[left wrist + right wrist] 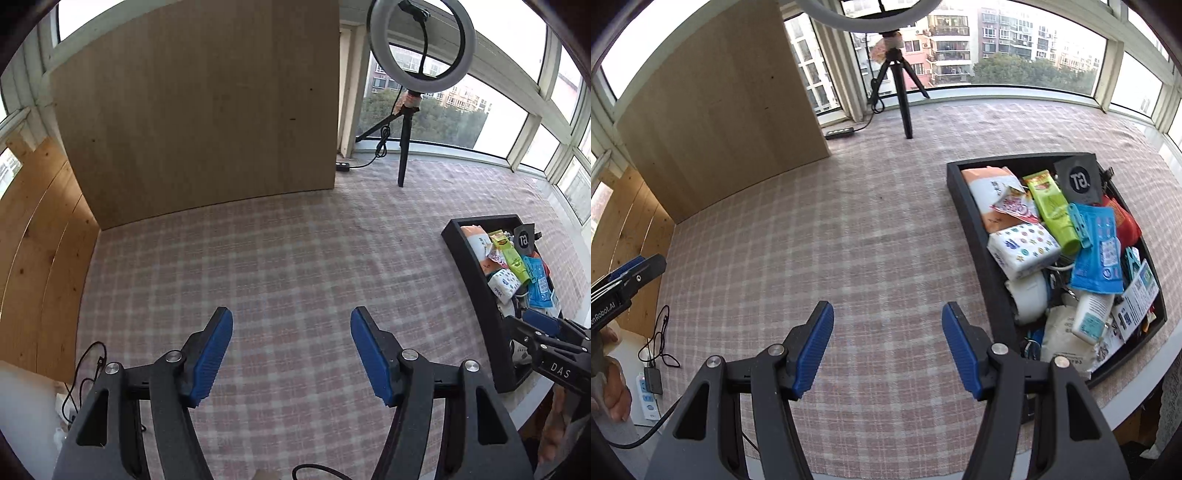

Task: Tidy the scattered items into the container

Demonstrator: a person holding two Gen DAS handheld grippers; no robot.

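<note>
A black rectangular container (964, 199) sits on the checked cloth at the right, filled with several packets: a white tissue pack (1023, 249), a green tube (1052, 210), a blue pouch (1097, 251), a white bottle (1091, 314). It also shows in the left wrist view (476, 291). My left gripper (291, 354) is open and empty above bare cloth, left of the container. My right gripper (887, 350) is open and empty, just left of the container's near end. The right gripper's tip shows in the left wrist view (532, 325); the left one appears at the right wrist view's left edge (631, 277).
A ring light on a tripod (406, 122) stands at the back of the table. A wooden board (199, 110) stands upright at the back left, with wood panels (40, 251) along the left. A power strip and cables (652, 380) lie off the table's left edge.
</note>
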